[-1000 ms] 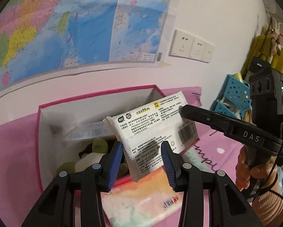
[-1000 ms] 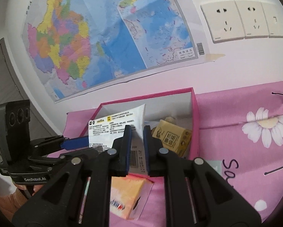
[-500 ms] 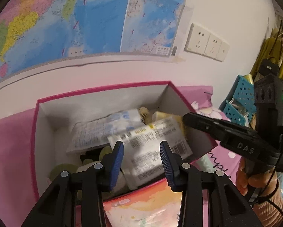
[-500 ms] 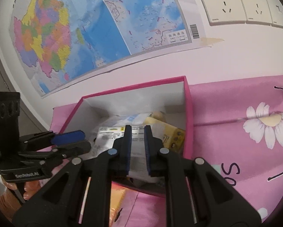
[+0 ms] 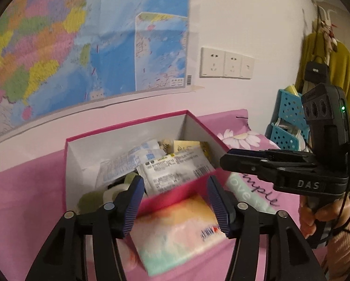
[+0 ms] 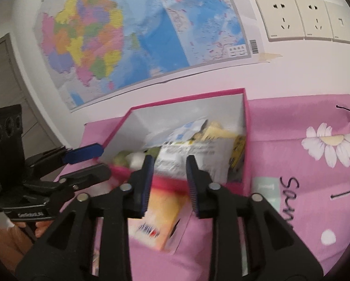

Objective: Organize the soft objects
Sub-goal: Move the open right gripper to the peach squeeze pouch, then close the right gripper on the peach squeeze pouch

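Observation:
A pink box with white inside [image 5: 128, 128] [image 6: 246, 126] sits on a pink flowered sheet. A white wet-wipe pack [image 5: 175, 171] [image 6: 193, 157] lies in it on top of other soft packs and a green-white plush [image 5: 93, 196]. A pastel tissue pack [image 5: 177, 229] [image 6: 156, 220] lies on the sheet in front of the box. My left gripper [image 5: 175, 201] is open and empty above the box's near wall. My right gripper [image 6: 168, 185] is open and empty, just behind the wipe pack; it also shows in the left wrist view [image 5: 245, 161].
A yellow packet [image 6: 221, 133] lies at the box's back right. A wall map [image 5: 81, 46] and sockets [image 5: 226, 63] are behind. A blue perforated basket [image 5: 289, 121] and hanging yellow clothes [image 5: 324, 65] stand at the right.
The right gripper lowered the wipe pack into the box, opened and let it go. Both grippers have drawn back from the box; the left gripper has opened wider.

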A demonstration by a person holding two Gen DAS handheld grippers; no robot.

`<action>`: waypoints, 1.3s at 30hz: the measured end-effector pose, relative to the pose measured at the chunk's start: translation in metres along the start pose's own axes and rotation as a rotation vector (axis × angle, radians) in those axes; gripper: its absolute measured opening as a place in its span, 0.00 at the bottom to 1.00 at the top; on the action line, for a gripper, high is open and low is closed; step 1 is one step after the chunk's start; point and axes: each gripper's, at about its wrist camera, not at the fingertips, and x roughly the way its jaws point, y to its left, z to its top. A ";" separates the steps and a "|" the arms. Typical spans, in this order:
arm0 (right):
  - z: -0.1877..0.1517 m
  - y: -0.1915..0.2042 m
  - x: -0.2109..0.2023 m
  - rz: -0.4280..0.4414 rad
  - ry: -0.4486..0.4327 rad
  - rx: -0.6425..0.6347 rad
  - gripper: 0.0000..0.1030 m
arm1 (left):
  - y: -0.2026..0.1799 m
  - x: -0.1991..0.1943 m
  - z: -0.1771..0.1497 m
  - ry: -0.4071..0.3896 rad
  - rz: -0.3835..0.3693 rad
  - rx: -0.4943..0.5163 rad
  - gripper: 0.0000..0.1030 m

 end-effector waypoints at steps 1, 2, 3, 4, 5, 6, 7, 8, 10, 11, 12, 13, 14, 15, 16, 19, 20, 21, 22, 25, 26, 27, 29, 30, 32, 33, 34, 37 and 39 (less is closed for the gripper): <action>-0.003 0.003 -0.003 0.010 0.004 -0.001 0.31 | -0.003 -0.006 -0.004 -0.002 0.006 0.007 0.60; -0.009 0.008 -0.006 0.027 0.013 -0.002 0.31 | -0.005 -0.011 -0.008 -0.006 0.020 0.015 0.61; -0.014 0.012 -0.009 0.038 0.020 -0.003 0.32 | -0.007 -0.014 -0.012 -0.007 0.030 0.017 0.62; -0.021 0.017 -0.011 0.054 0.035 -0.008 0.32 | -0.008 -0.017 -0.016 -0.003 0.036 0.018 0.63; -0.025 0.020 -0.012 0.060 0.044 -0.012 0.35 | -0.009 -0.019 -0.019 0.000 0.038 0.016 0.64; -0.031 0.024 -0.013 0.066 0.055 -0.017 0.38 | -0.010 -0.022 -0.024 0.003 0.040 0.012 0.65; -0.038 0.027 -0.013 0.076 0.068 -0.018 0.40 | -0.010 -0.024 -0.030 0.013 0.040 0.008 0.65; -0.044 0.031 -0.013 0.086 0.084 -0.018 0.41 | -0.011 -0.025 -0.035 0.022 0.042 0.010 0.66; -0.055 0.035 -0.012 0.100 0.108 -0.014 0.42 | -0.010 -0.029 -0.046 0.036 0.058 0.003 0.67; -0.061 0.038 -0.011 0.106 0.123 -0.013 0.42 | -0.009 -0.029 -0.050 0.046 0.054 -0.003 0.69; -0.068 0.040 -0.008 0.116 0.142 -0.010 0.42 | -0.008 -0.030 -0.055 0.057 0.052 -0.011 0.71; -0.074 0.042 -0.006 0.127 0.159 -0.006 0.43 | -0.006 -0.031 -0.064 0.071 0.060 -0.023 0.71; -0.081 0.045 -0.001 0.139 0.187 -0.004 0.44 | -0.004 -0.032 -0.070 0.083 0.063 -0.027 0.71; -0.087 0.048 0.003 0.146 0.206 -0.006 0.46 | -0.002 -0.032 -0.075 0.098 0.063 -0.033 0.71; -0.092 0.050 0.006 0.150 0.216 -0.011 0.47 | 0.003 -0.033 -0.085 0.124 0.061 -0.053 0.71; -0.108 0.060 0.018 0.179 0.275 -0.017 0.47 | 0.015 -0.036 -0.110 0.185 0.044 -0.103 0.71; -0.112 0.063 0.021 0.187 0.290 -0.021 0.48 | 0.018 -0.037 -0.117 0.201 0.042 -0.116 0.71; -0.116 0.066 0.024 0.193 0.303 -0.023 0.48 | 0.022 -0.039 -0.126 0.224 0.034 -0.130 0.71; -0.120 0.068 0.027 0.201 0.316 -0.023 0.48 | 0.025 -0.042 -0.133 0.237 0.025 -0.143 0.71; -0.127 0.073 0.034 0.219 0.340 -0.017 0.49 | 0.033 -0.051 -0.148 0.265 -0.015 -0.181 0.71; -0.129 0.074 0.037 0.226 0.348 -0.015 0.49 | 0.034 -0.055 -0.153 0.273 -0.025 -0.188 0.71; -0.130 0.076 0.039 0.231 0.353 -0.015 0.49 | 0.034 -0.057 -0.156 0.279 -0.034 -0.194 0.71; -0.132 0.080 0.042 0.243 0.362 -0.014 0.49 | 0.036 -0.061 -0.165 0.301 -0.063 -0.221 0.70; -0.132 0.081 0.043 0.249 0.367 -0.014 0.49 | 0.037 -0.064 -0.169 0.309 -0.071 -0.231 0.70; -0.134 0.083 0.045 0.255 0.375 -0.018 0.49 | 0.038 -0.068 -0.172 0.316 -0.082 -0.239 0.70; -0.135 0.084 0.045 0.260 0.378 -0.021 0.49 | 0.039 -0.070 -0.174 0.319 -0.100 -0.246 0.69; -0.136 0.085 0.046 0.263 0.382 -0.023 0.49 | 0.041 -0.069 -0.174 0.328 -0.124 -0.254 0.69; -0.138 0.090 0.051 0.273 0.393 -0.019 0.49 | 0.037 -0.067 -0.181 0.358 -0.167 -0.260 0.59; -0.140 0.093 0.053 0.279 0.401 -0.022 0.49 | 0.032 -0.065 -0.184 0.374 -0.171 -0.249 0.58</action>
